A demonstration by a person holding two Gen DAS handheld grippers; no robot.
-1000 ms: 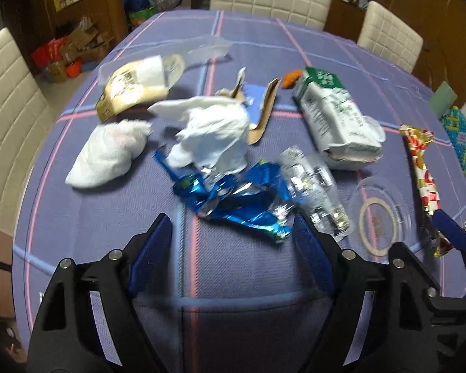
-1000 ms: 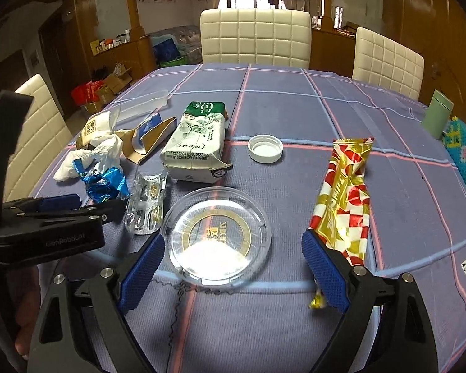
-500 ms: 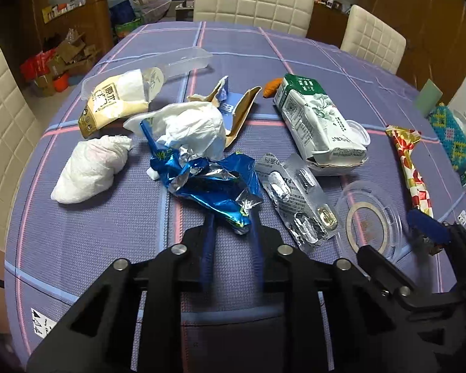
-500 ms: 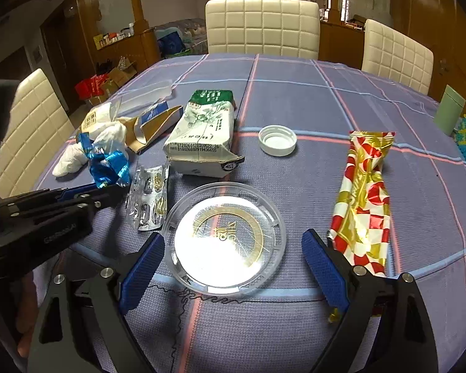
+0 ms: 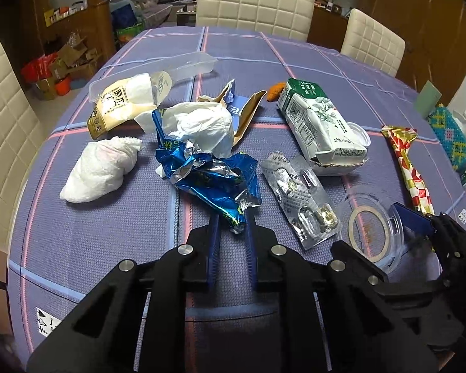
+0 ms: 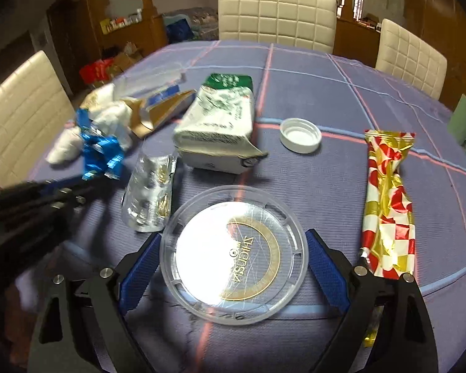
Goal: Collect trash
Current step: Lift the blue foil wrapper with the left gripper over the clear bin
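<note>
My left gripper is shut on the near tail of a crumpled blue foil wrapper, which lies on the purple checked tablecloth. From the right wrist view the same wrapper shows at the left, with the left gripper's black frame reaching in below it. My right gripper is open, low over the cloth, with one blue pad on each side of a clear round plastic lid. The pads stand close to the lid's rim; I cannot tell whether they touch it.
A silver blister pack lies between wrapper and lid. Behind are a green-and-white pack, white bag, tissue wad, beige packet and clear tray. A red-gold wrapper and white cap lie right. Chairs ring the table.
The left gripper's jaws went from wide open to shut on the blue wrapper's tail. The right gripper sank and moved forward until its pads flank the clear lid.
</note>
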